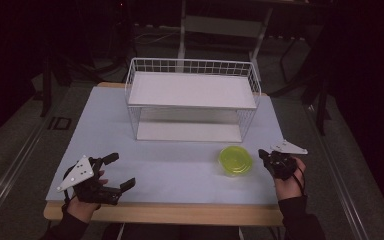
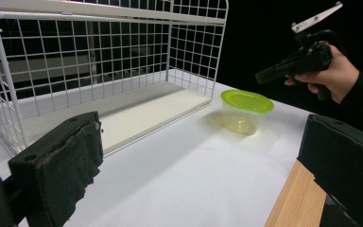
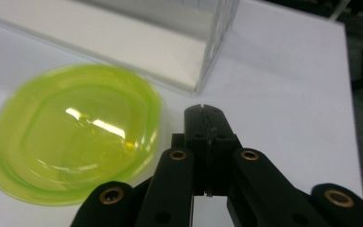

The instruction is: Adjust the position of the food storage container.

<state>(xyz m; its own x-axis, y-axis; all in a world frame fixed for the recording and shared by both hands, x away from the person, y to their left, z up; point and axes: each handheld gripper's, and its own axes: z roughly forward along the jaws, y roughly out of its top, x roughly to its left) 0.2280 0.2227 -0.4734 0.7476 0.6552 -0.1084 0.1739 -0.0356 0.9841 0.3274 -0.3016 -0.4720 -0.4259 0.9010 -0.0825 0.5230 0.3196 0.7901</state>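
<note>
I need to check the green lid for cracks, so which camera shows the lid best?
The right gripper view: the green lid sits close and large there, its top faced almost head-on. The left gripper view shows it from the side, atop its clear tub. The high view shows it small, from above.

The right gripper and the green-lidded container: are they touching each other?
Apart. In the left gripper view, the right gripper hangs in the air above and beside the green-lidded container, with dark background plainly between them.
</note>
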